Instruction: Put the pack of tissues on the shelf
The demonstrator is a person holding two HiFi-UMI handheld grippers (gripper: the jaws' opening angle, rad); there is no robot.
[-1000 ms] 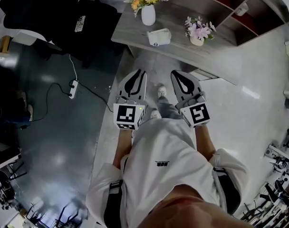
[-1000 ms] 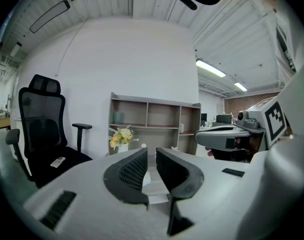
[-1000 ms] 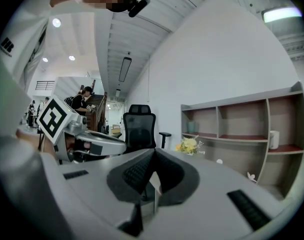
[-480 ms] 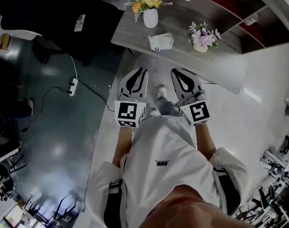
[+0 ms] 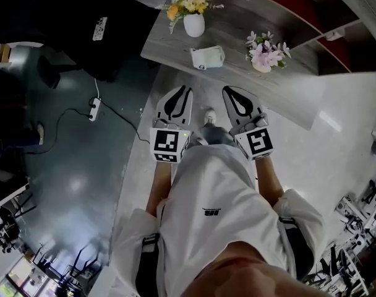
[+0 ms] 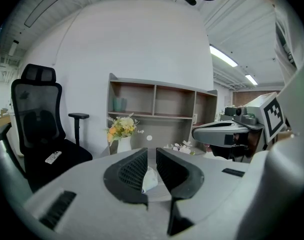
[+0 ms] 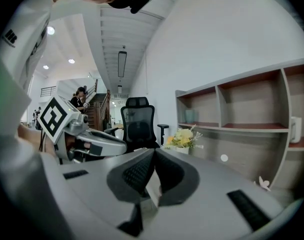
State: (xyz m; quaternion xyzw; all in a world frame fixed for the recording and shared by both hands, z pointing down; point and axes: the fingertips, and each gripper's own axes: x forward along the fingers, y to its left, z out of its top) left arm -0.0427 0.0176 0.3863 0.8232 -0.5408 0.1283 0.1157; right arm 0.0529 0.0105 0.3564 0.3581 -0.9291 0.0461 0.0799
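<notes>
Pack of tissues [image 5: 207, 57] lies on the desk [image 5: 299, 98], untouched. The approach is underway: the empty left hand-held gripper [image 5: 180, 93], slightly parted, and the clenched right hand-held gripper [image 5: 232, 91] must reach forward.

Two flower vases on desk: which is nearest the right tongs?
The pot of pink flowers, ahead of the right tongs; the tall white vase of yellow flowers stands farther back.
</notes>
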